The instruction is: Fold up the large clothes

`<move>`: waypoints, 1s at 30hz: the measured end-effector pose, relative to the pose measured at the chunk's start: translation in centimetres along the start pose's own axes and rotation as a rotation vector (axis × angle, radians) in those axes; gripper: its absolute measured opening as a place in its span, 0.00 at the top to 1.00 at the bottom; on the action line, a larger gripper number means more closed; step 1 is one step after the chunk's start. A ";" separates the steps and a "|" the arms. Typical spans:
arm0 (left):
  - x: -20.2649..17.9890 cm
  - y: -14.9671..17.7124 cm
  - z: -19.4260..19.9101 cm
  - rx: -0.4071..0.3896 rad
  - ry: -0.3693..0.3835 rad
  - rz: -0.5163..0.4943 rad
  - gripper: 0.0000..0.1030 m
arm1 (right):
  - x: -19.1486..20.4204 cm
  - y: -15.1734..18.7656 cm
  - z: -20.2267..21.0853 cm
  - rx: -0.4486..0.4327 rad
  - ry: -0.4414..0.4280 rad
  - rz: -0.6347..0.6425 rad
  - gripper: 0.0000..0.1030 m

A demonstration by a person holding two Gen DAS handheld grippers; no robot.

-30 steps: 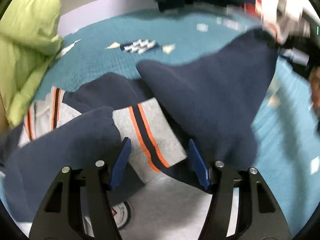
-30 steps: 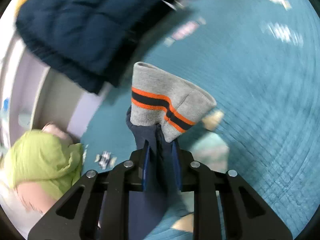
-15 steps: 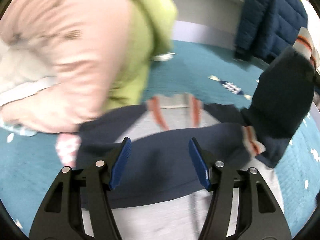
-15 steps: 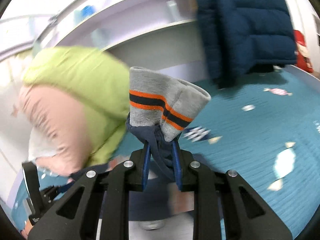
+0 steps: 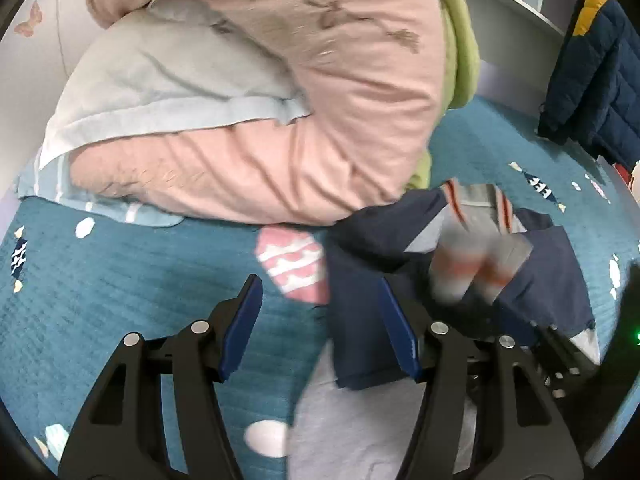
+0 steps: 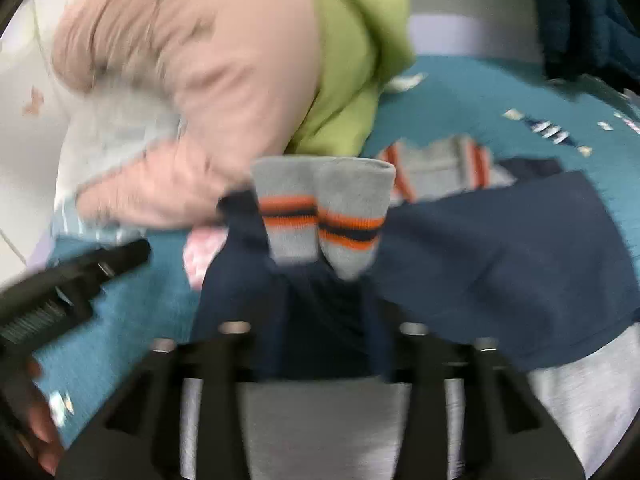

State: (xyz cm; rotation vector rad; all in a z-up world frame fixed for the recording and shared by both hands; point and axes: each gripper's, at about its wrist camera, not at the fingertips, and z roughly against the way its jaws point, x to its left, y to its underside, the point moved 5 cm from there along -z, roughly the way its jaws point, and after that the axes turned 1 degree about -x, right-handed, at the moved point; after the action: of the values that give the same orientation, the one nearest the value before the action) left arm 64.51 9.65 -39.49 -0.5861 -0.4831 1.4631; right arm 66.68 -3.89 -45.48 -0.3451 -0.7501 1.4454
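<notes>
While the left gripper (image 5: 320, 320) hangs w/ jaws spread wide and nothing between them, its blue pads (image 5: 242, 326) sit over the teal bedspread (image 5: 120, 280). Just to its right lies the navy-and-grey sweatshirt (image 5: 360, 320), the right-hand pad overlapping its navy edge; whether they touch I can't tell.

Right gripper (image 6: 326, 332) is blurred by motion. Jaws look parted somewhat around the bunched navy sleeve, but can't tell if they pinch the cloth or have let go. Two grey cuffs (image 6: 324, 212) w/ orange and navy stripes stand side by side just past the fingertips, on top of the navy cloth. Grey body of the sweatshirt spreads nearest the camera, navy panel to the right.

Left gripper also shows at the left edge of the right wrist view, beside the garment.

Farther back, a pink candy print (image 5: 294, 262) on the bedspread, then a heap of bedding: pink quilt (image 5: 300, 120), pale blue pillow (image 5: 160, 80), green quilt (image 6: 352, 60). Far right, a navy puffer jacket (image 5: 592, 80) hangs.
</notes>
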 end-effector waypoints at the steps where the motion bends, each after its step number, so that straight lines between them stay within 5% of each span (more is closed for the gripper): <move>1: 0.4 0.1 0.1 0.004 0.000 0.003 0.41 | -0.2 0.4 0.1 0.013 -0.013 0.001 0.41; 4: 1.0 0.2 0.7 -0.009 0.004 0.017 0.41 | -0.3 0.4 1.3 -0.006 -0.053 0.014 0.39; 9: -1.8 0.3 0.3 0.004 0.083 0.023 0.41 | -5.4 -1.1 6.2 -0.122 0.002 -0.028 0.38; 18: -9.9 0.8 -0.7 0.029 0.199 -0.042 0.40 | -15.1 -0.7 6.6 -0.046 0.009 -0.184 0.38; 23: -10.5 3.7 -5.3 0.213 0.152 -0.075 0.36 | -18.0 1.6 2.6 0.123 0.007 -0.214 0.43; 25: -9.3 5.1 -8.1 0.304 0.115 -0.041 0.36 | -17.8 1.7 2.3 0.117 0.000 -0.186 0.42; 28: -8.3 4.4 -7.7 0.266 0.185 0.040 0.35 | -17.1 1.3 2.5 0.139 0.000 -0.139 0.40; 30: -7.6 2.9 -6.4 0.201 0.248 0.073 0.35 | -17.3 0.3 3.7 0.115 -0.076 -0.168 0.40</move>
State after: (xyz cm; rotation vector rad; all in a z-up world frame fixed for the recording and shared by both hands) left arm 65.87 1.65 -45.87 -0.6187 -0.1197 1.4637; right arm 64.91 -21.41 -47.34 -0.1362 -0.7363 1.3421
